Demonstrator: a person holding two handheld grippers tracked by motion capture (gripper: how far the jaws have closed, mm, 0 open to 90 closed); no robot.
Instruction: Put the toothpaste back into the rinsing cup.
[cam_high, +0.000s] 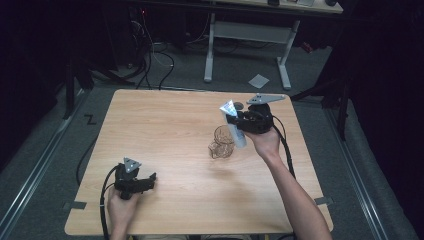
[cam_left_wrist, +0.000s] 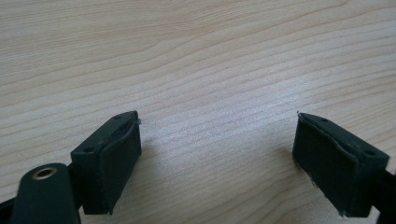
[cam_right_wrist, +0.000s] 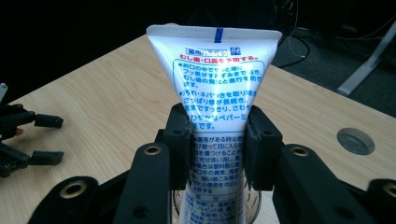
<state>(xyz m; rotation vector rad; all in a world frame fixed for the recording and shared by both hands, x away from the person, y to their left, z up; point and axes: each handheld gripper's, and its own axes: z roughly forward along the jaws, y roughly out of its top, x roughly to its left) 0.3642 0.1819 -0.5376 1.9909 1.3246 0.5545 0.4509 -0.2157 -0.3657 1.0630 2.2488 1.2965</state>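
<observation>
**Tube held over a glass cup**

Table (cam_high: 165, 120): pale wood, the stage for all else. Right gripper (cam_right_wrist: 217, 149), at the far right: jaws clamped on the tube's (cam_right_wrist: 215, 88) middle, crimped end up, lower end at the cup (cam_high: 221, 142). Left gripper (cam_left_wrist: 217, 154), near left: jaws wide apart, nothing between them. The tube looks light, soft and glossy; a mid-body grip probably suits it, though hard pressure may dent it. The cup, likely brittle, could tip.

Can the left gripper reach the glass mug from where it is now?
Probably yes. The left gripper is open and holds nothing, and bare table lies between it and the mug. Only the tube in the right gripper stands close above the mug.
</observation>
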